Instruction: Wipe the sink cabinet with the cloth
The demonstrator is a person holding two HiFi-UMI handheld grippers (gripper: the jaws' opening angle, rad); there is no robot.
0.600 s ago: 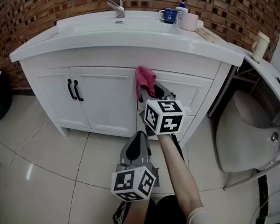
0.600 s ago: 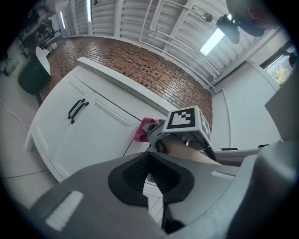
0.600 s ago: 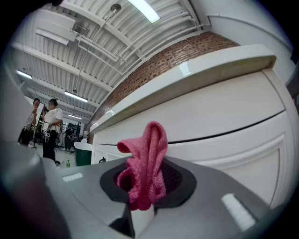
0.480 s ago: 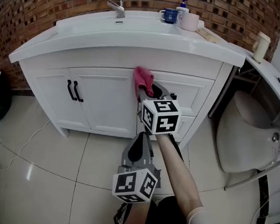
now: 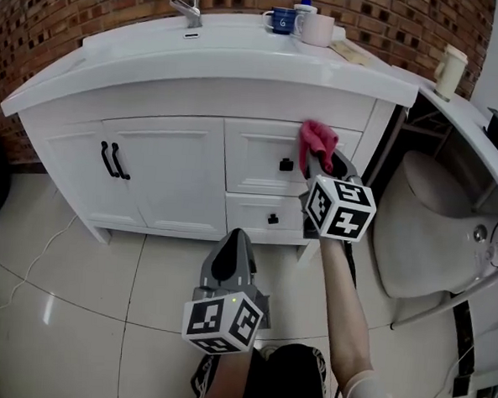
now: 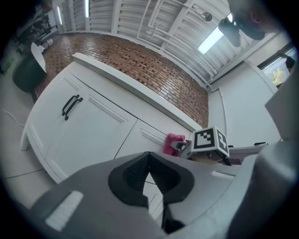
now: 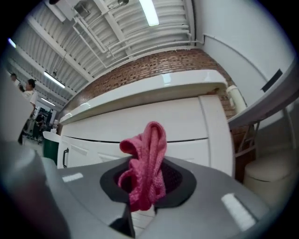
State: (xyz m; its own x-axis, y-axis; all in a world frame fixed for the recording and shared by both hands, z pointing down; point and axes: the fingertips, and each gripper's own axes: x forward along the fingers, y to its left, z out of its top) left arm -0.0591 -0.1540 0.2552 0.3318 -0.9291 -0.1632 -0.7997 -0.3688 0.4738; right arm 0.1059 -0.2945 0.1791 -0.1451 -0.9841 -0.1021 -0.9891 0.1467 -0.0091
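The white sink cabinet (image 5: 175, 164) stands under a white basin top against a brick wall. My right gripper (image 5: 321, 159) is shut on a bunched pink cloth (image 5: 316, 139), which presses against the right end of the upper drawer front (image 5: 264, 157). The right gripper view shows the pink cloth (image 7: 145, 163) clamped between the jaws, with the cabinet front (image 7: 159, 126) just beyond. My left gripper (image 5: 231, 256) hangs low over the floor tiles, away from the cabinet. Its jaws are shut and hold nothing (image 6: 148, 172). The left gripper view also catches the pink cloth (image 6: 174, 143) and the cabinet doors (image 6: 88, 126).
Black handles (image 5: 112, 159) mark the left doors, and black knobs (image 5: 286, 164) the drawers. A faucet (image 5: 187, 9) and mugs (image 5: 312, 27) stand on the basin top. A toilet (image 5: 437, 226) sits close on the right, beside a metal shelf frame (image 5: 405, 128).
My right gripper has carried the cloth rightward along the cabinet front, from the middle to the right end of the upper drawer. The left gripper has stayed low.
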